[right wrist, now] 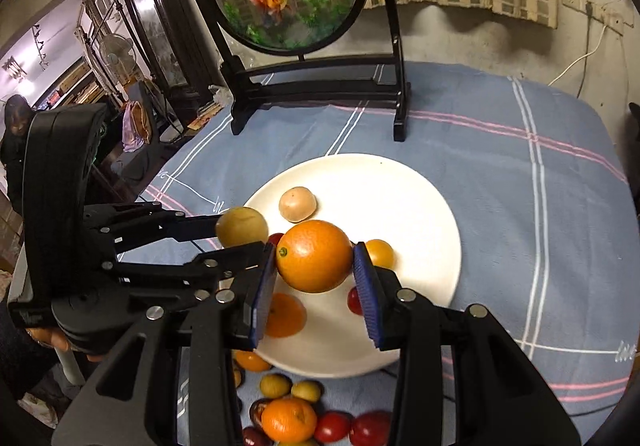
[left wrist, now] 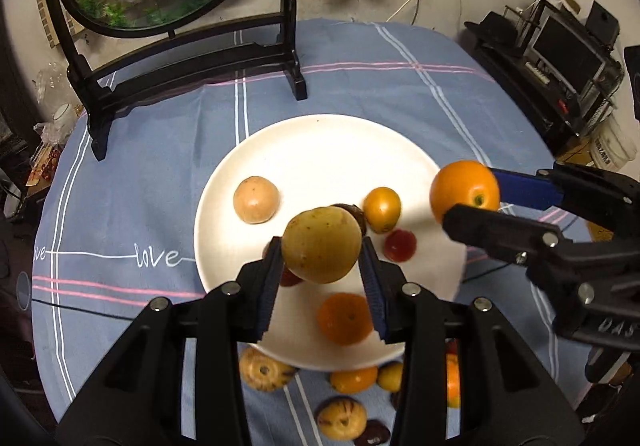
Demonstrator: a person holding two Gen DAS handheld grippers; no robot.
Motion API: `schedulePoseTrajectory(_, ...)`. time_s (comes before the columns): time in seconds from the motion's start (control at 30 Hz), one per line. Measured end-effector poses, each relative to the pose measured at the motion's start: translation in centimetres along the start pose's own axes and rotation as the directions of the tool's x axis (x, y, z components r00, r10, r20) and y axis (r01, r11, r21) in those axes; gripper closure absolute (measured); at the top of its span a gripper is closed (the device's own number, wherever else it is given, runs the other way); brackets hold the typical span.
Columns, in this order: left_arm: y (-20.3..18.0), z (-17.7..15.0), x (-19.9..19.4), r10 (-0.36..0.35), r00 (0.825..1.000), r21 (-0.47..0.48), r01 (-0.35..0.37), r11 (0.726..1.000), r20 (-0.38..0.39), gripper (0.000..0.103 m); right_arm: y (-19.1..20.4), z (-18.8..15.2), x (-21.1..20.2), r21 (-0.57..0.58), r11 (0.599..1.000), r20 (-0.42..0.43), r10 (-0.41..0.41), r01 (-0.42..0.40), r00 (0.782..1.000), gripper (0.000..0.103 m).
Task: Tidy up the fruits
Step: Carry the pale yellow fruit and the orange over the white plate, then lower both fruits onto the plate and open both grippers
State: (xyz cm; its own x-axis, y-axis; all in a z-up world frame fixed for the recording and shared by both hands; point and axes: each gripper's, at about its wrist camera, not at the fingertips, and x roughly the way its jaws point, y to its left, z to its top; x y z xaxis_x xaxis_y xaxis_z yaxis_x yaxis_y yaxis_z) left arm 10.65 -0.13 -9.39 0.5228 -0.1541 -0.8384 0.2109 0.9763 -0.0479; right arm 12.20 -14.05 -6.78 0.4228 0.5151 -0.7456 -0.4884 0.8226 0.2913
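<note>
Fruits: the left gripper (left wrist: 322, 258) clamps a yellow-green fruit (left wrist: 321, 244) and the right gripper (right wrist: 316, 266) clamps an orange (right wrist: 315, 256), both above the white plate (left wrist: 332, 145). Risk: released from height, either may roll off the plate or knock the fruit already there.

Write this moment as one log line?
left gripper: holds yellow-green fruit | right gripper: holds orange | both above white plate
</note>
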Motion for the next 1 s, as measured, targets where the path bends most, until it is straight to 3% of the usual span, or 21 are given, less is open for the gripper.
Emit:
schedulePoseTrajectory(0.57,0.3,1.4,5.7,0.065,0.995,0.016,-0.064,0.998,-0.075,0.064,-2.5,1.2,5.3,0.042,0.999,-0.089,0.019,-0.015,0.996,0.064)
schedulePoseTrajectory(0.73,0.4,1.1,6.9,0.065,0.993,0.007,-0.065,0.998,-0.103,0.063,-3.3,1.2,6.1,0.085,0.996,-0.113,-0.013,0.022,0.993,0.063)
schedulePoseTrajectory(0.8,0.4,1.1,6.8,0.062,0.993,0.002,-0.062,0.998,-0.098,0.038,-3.5,1.1,5.5,0.091,0.996,-0.096,0.002,0.007,0.995,0.063)
schedulePoseTrajectory(0.9,0.6,1.2,6.1,0.08,0.994,0.0,-0.08,0.997,-0.069,0.035,-4.0,1.1,4.5,0.105,0.994,-0.071,0.002,0.006,0.997,0.06)
schedulePoseTrajectory(0.93,0.6,1.3,5.9,0.078,0.995,-0.004,-0.078,0.997,-0.07,0.035,-4.2,1.1,3.8,0.125,0.992,-0.051,0.023,-0.016,0.998,0.048)
schedulePoseTrajectory(1.0,0.8,1.2,5.6,0.089,0.994,-0.008,-0.089,0.996,-0.068,0.035,-4.5,1.2,2.8,0.15,0.989,-0.022,0.003,0.0,1.0,0.039)
